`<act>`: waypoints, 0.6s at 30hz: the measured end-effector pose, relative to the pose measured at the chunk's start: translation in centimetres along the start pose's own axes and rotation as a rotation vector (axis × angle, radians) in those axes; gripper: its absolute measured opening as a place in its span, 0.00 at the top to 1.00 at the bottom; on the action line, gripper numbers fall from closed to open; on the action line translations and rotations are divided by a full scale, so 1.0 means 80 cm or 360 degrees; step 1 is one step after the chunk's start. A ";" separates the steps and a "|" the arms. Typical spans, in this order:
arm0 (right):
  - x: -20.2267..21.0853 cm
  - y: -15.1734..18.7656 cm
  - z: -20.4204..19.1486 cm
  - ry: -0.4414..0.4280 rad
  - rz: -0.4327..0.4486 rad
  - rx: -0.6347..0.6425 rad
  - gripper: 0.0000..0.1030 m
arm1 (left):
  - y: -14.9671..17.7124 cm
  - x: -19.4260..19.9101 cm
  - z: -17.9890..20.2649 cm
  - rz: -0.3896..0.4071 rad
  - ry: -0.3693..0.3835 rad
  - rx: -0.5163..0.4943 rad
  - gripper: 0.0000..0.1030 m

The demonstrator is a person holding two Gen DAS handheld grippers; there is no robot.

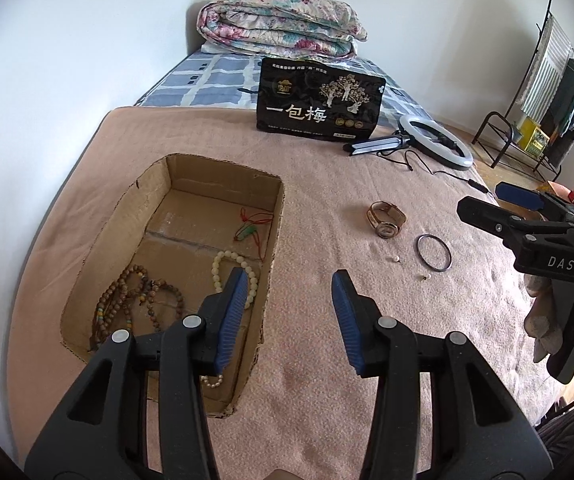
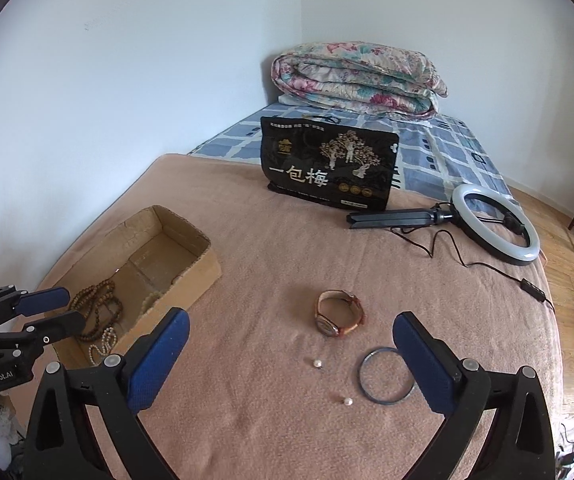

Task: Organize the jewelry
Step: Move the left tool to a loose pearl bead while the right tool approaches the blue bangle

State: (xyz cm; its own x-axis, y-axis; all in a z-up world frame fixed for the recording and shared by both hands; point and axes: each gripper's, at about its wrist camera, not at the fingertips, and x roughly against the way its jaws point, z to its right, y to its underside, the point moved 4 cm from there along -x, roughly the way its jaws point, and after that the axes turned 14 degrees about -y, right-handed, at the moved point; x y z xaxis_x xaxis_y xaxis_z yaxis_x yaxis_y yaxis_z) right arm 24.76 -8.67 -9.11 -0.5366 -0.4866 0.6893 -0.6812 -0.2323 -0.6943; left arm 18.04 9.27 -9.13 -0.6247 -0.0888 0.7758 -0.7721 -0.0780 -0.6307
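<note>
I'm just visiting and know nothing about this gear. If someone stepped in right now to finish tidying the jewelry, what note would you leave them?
Left gripper: open, empty, by the box.
Right gripper: wide open, empty, above the loose pieces.
Done: brown beads, white beads and a red-cord pendant lie in the box.
Left: on the blanket, the watch, the bangle and two pearls still need boxing.

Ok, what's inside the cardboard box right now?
The cardboard box holds brown wooden beads, a cream bead bracelet and a green pendant on red cord. The left gripper covers part of the near end.
</note>
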 end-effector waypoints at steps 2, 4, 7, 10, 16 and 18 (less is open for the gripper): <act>0.009 0.007 0.014 0.0007 0.0007 -0.0026 0.00 | -0.002 -0.003 0.011 -0.0006 0.0023 -0.0012 0.57; 0.017 0.014 0.030 0.0028 0.0009 -0.0047 0.00 | -0.005 -0.004 0.024 -0.0001 0.0039 -0.0029 0.57; 0.025 0.024 0.054 0.0086 -0.0004 -0.0081 0.00 | -0.009 -0.007 0.046 0.0005 0.0080 -0.0067 0.57; 0.030 0.033 0.078 0.0136 -0.0018 -0.0123 0.00 | -0.012 -0.012 0.070 0.0004 0.0120 -0.0108 0.57; 0.030 0.052 0.118 0.0197 -0.0047 -0.0196 0.00 | -0.014 -0.031 0.120 -0.0022 0.0193 -0.0191 0.57; 0.026 0.059 0.130 0.0201 -0.0061 -0.0233 0.00 | -0.014 -0.040 0.133 -0.0035 0.0224 -0.0198 0.57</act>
State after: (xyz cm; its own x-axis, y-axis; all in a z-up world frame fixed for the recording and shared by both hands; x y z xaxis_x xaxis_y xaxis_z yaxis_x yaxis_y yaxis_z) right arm 25.65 -19.52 -13.12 -0.5611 -0.3682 0.7414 -0.7624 -0.1191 -0.6361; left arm 22.15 -0.96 -11.09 -0.6107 0.0518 0.7902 -0.7889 0.0458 -0.6128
